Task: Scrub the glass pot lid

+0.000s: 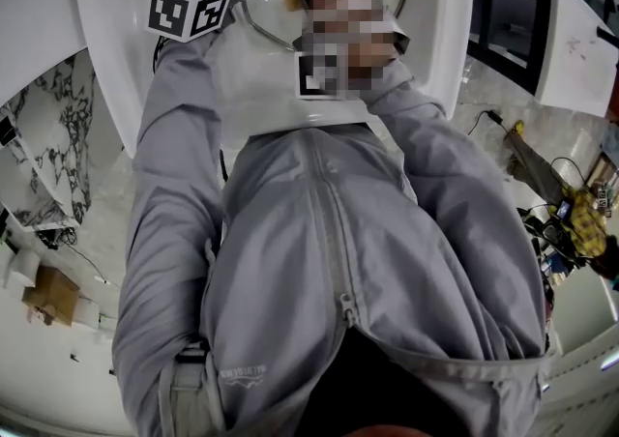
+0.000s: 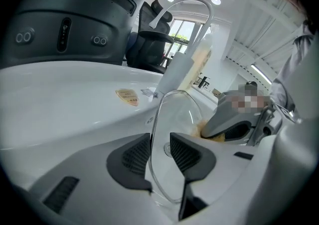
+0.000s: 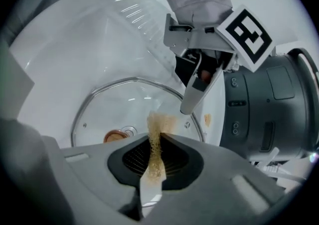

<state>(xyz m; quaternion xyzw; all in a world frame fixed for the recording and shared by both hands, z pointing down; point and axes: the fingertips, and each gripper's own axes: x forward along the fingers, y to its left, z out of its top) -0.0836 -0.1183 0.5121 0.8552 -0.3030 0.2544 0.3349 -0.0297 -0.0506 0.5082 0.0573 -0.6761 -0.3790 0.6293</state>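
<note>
The scrubbing step is in hand, and by the look of it only at its start. The glass pot lid (image 3: 114, 109) is inside the white basin (image 3: 75, 45) and appears tipped up off the basin's floor, with its broad face toward the right gripper (image 3: 155, 138) and its edge toward the left gripper (image 2: 159, 142). The left gripper's fingers stand roughly half-way in, one on each side of the lid's rim. The rim lies against one pad, and the fingers seem to pinch it and hold the lid propped, though it is hard to make out whether the second pad truly presses on the glass. The right gripper's fingers are drawn in narrow on a thin tan scouring pad (image 3: 158, 122). The pad sticks out past their tips toward the middle of the lid and sits close over the glass, but contact is not certain. The next move, as I judge it, is to lay the pad's free end against the glass and rub it across in strokes. The pad looks thin and floppy, so the right gripper likely has to come in close to put any pressure behind it. The lid is slick and caught only at its rim, so the left gripper needs a firm grip or the lid may swing or slide down into the basin.
</note>
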